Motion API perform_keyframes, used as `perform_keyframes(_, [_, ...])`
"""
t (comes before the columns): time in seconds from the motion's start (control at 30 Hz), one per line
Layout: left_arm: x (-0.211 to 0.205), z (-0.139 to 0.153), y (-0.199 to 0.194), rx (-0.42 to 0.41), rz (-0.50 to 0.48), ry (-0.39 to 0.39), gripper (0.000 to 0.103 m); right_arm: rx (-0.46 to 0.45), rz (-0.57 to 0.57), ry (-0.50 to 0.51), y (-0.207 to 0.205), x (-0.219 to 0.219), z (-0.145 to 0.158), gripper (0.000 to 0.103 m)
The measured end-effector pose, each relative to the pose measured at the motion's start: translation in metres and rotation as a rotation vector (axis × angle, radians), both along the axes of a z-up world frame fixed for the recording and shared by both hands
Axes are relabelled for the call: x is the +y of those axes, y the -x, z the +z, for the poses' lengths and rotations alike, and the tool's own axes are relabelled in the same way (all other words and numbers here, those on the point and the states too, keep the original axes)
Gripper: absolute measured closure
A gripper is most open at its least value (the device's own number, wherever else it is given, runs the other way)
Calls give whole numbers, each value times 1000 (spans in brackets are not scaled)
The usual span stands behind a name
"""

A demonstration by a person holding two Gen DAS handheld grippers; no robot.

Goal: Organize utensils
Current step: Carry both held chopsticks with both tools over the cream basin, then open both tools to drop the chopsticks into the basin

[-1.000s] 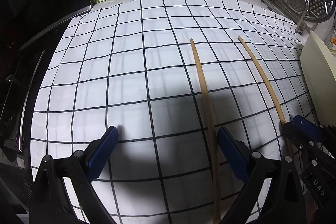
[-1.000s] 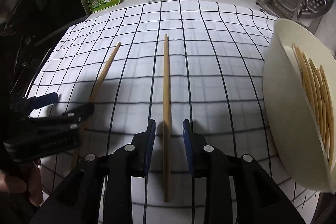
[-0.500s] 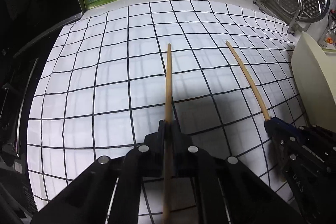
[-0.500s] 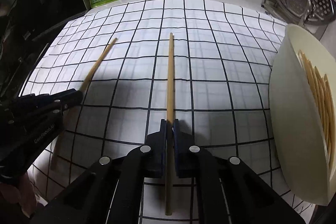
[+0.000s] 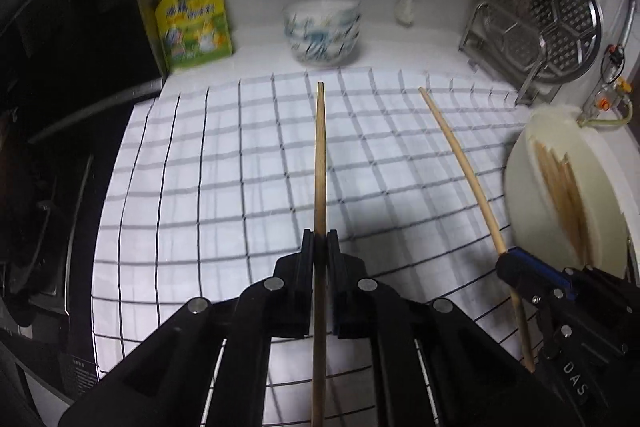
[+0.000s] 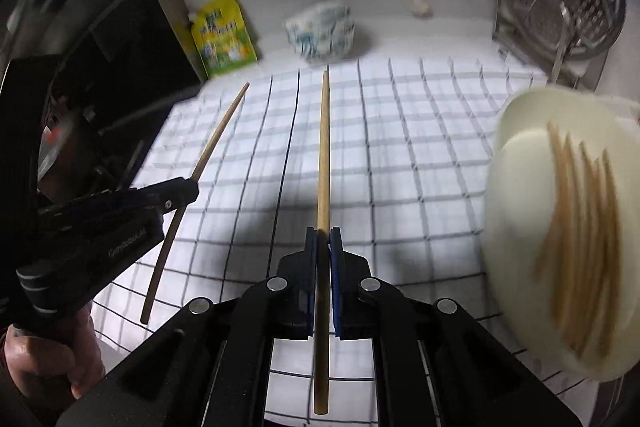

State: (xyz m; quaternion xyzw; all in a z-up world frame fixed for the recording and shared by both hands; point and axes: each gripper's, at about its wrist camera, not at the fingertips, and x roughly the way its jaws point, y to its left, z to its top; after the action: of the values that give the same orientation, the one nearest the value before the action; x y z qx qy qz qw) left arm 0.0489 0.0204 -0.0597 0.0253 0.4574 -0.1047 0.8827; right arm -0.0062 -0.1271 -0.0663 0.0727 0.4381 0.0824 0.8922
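Chopsticks (image 5: 320,163) (image 6: 323,155) now lifted off the cloth (image 5: 224,163), one clamped in each hand-held gripper (image 5: 320,239) (image 6: 323,239).

Two hand-held grippers hang side by side above the table, both angled downward and forward. The left gripper (image 5: 320,241) has its black fingers (image 5: 307,247) pressed together on a single chopstick (image 5: 320,155), while the right gripper (image 6: 323,239) clamps a second chopstick (image 6: 323,155) between its blue-padded fingers (image 6: 335,247). A bare hand (image 6: 44,359) grips the left gripper's handle from below.
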Motion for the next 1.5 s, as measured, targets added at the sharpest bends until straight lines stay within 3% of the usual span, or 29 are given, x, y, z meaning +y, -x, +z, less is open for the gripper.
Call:
perform_keyframes(0.2, [-59, 46, 5, -89, -71, 43, 96, -65, -49, 15, 12, -50, 38, 97])
perform_keyframes(0.43, [-149, 64, 11, -99, -201, 88, 96, -84, -220, 36, 32, -151, 51, 97])
perform_keyframes(0.6, [-210, 53, 10, -57, -290, 86, 96, -31, -322, 43, 40, -210, 35, 97])
perform_keyframes(0.77, [-256, 30, 5, -6, -342, 58, 96, 30, -356, 30, 39, -239, 13, 97])
perform_keyframes(1.13, [-289, 0, -5, 55, -367, -19, 95, 99, -371, -14, 33, -264, -13, 97])
perform_keyframes(1.17, [-289, 0, -6, 59, -361, -27, 88, 100, -374, -19, 34, -266, -13, 93])
perform_keyframes(1.2, [-289, -1, -7, 66, -355, -28, 75, 99, -377, -22, 34, -267, -12, 89])
perform_keyframes(1.23, [-287, 0, -7, 67, -349, -21, 57, 93, -385, -17, 36, -268, -10, 81])
perform_keyframes(1.27, [-285, 2, -7, 62, -342, -16, 45, 90, -388, -13, 37, -269, -9, 79])
perform_keyframes(1.3, [-282, 5, -6, 46, -330, -10, 25, 86, -392, -10, 38, -270, -8, 79])
perform_keyframes(1.5, [-272, 23, -2, 11, -311, -13, 22, 60, -410, -18, 47, -274, 7, 67])
